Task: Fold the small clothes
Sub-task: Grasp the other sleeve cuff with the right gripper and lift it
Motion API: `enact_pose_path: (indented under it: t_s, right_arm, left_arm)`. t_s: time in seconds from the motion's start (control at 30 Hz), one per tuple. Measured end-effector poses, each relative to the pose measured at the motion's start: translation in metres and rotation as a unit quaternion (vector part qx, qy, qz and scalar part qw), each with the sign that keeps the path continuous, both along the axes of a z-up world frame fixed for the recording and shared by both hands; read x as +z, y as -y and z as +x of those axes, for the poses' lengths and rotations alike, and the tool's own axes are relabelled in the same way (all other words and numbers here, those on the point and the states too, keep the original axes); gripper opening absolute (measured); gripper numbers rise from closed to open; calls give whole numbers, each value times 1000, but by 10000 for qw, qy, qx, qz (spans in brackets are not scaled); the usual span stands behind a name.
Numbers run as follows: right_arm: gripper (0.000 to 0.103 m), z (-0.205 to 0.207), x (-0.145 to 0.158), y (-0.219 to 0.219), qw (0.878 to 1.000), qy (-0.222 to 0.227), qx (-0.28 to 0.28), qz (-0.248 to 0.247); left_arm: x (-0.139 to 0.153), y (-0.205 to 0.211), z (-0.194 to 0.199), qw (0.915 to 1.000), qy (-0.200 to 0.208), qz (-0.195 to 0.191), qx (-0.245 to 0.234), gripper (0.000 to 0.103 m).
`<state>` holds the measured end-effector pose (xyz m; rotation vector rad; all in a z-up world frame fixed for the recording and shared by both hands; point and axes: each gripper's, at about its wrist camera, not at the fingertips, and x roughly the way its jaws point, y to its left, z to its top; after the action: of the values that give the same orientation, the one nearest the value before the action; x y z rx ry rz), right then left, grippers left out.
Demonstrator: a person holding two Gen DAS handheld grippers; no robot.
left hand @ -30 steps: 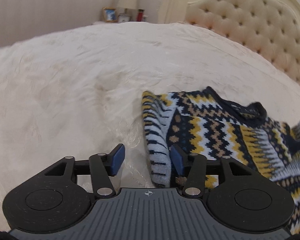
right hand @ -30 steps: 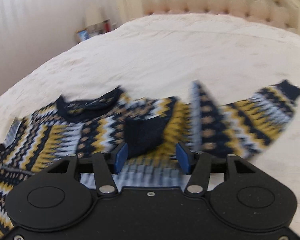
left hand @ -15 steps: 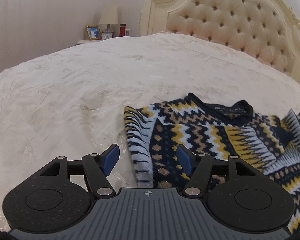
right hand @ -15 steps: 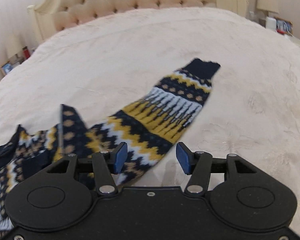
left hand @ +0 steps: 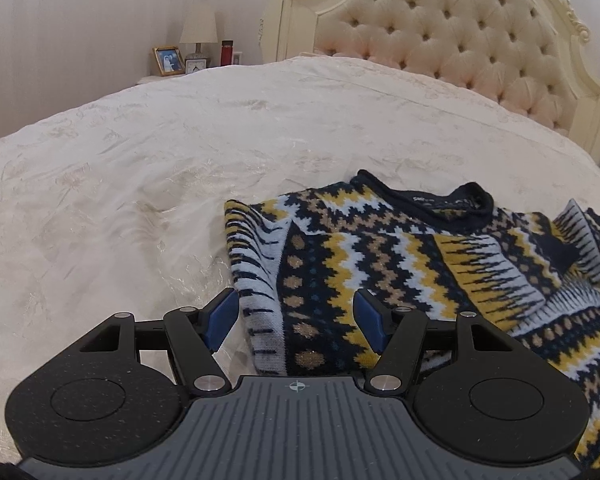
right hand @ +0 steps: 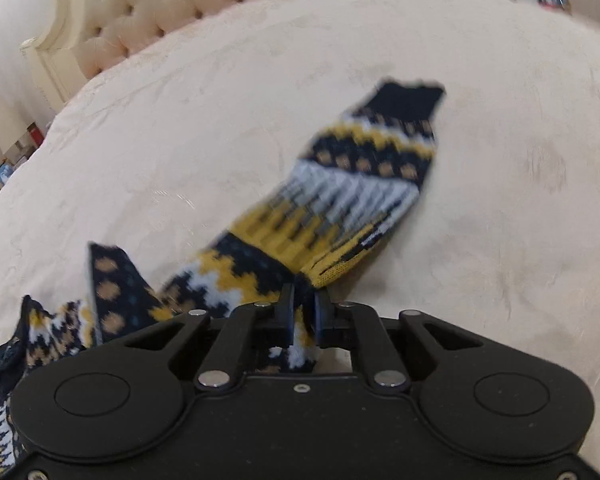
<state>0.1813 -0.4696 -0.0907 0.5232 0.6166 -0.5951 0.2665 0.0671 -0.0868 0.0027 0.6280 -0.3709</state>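
A small knitted sweater [left hand: 400, 264] in navy, yellow, white and tan zigzags lies on the cream bedspread [left hand: 140, 168]. Its left sleeve is folded across the chest. My left gripper [left hand: 296, 316] is open and empty, hovering just above the sweater's left folded edge. In the right wrist view the right sleeve [right hand: 340, 200] stretches away to its navy cuff. My right gripper [right hand: 303, 300] is shut on that sleeve near its shoulder end, with the knit pinched between the blue pads.
A tufted cream headboard [left hand: 460, 40] stands at the far end of the bed. A nightstand at the back left holds a lamp [left hand: 198, 28], a photo frame [left hand: 167, 60], a clock and a red bottle. Bare bedspread lies left of the sweater.
My right gripper swung right along the sweater to the outstretched sleeve and closed on it. My left gripper drew back slightly and stayed open.
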Motion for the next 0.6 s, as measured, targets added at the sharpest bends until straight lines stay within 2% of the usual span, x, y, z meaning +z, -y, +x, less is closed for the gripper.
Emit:
enact_pose_path:
  t_s: [0.17,0.2,0.23,0.37,0.5,0.6]
  right_arm:
    - [15,-8,55,-18,9970,604,156,-464]
    - [10,-9,68,-24,9955,713,239,-580]
    - [10,-9,79,-31,9940,800,315,-671]
    - [10,-4,115,-64,9853,1121,873,-952]
    - [10,4,132,-107,9724,1349,1636,-974]
    - [11,11,127,-133,9675,1276,1995,-888]
  left_arm:
    - [-1,-3,2,9999,-125,-41,37,62]
    - [-1,-3,3,9999,-152,-54,38,62]
    - [0,-4,3,9998,-168,-73,41,62]
    - [2,-5,2,9998,-167,-109,43,62]
    - [5,-6,0,9997,-172,-179,20,62]
    - [7,-7,-2,9997,-168,-194,-6,62]
